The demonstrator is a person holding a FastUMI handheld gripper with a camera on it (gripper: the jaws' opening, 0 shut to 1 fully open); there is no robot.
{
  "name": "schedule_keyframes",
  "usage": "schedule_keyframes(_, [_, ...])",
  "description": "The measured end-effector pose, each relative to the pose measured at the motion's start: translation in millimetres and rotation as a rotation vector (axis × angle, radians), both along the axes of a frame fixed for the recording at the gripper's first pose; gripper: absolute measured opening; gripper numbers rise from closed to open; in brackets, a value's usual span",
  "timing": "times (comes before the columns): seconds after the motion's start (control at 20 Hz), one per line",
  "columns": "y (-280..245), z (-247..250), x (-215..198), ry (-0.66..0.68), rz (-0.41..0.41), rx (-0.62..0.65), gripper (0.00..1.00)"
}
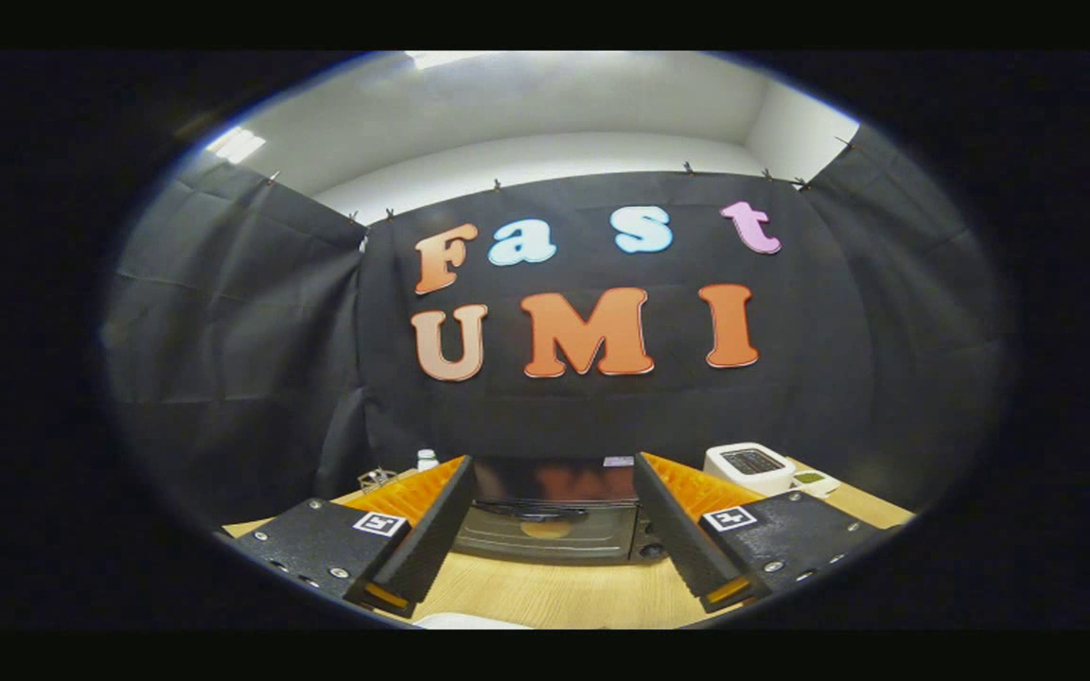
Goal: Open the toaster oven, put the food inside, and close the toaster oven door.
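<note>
A dark toaster oven (553,525) stands on the wooden table (564,591), straight ahead between and beyond my fingers. Its door is closed, with a handle bar (534,511) across the upper part of the glass front. My gripper (554,530) is open and holds nothing; its fingers stand wide apart on either side of the oven, some way short of it. A pale rim of something white (469,621) lies on the table just below the fingers; I cannot tell what it is.
A white toaster-like appliance (748,465) sits to the right of the oven, with a small white dish holding something green (815,482) beside it. To the left of the oven are a small white bottle (427,460) and a wire object (375,478). Black cloth walls close the booth.
</note>
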State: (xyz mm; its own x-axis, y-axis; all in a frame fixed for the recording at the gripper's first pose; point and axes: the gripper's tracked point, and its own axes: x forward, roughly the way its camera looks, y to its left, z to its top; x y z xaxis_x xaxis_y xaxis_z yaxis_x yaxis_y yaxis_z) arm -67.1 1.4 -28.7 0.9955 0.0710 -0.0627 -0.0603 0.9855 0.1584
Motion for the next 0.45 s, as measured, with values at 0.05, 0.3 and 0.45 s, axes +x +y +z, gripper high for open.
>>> schedule_keyframes(0.05, [-2.5,5.1,-7.3,-0.007,0.002,-0.003,0.98])
schedule_keyframes(0.3, [-25.8,25.4,-32.6,-0.055,-0.023,-0.026,0.98])
schedule_keyframes(0.45, [-30.6,26.2,-38.3,-0.060,-0.023,-0.021,0.98])
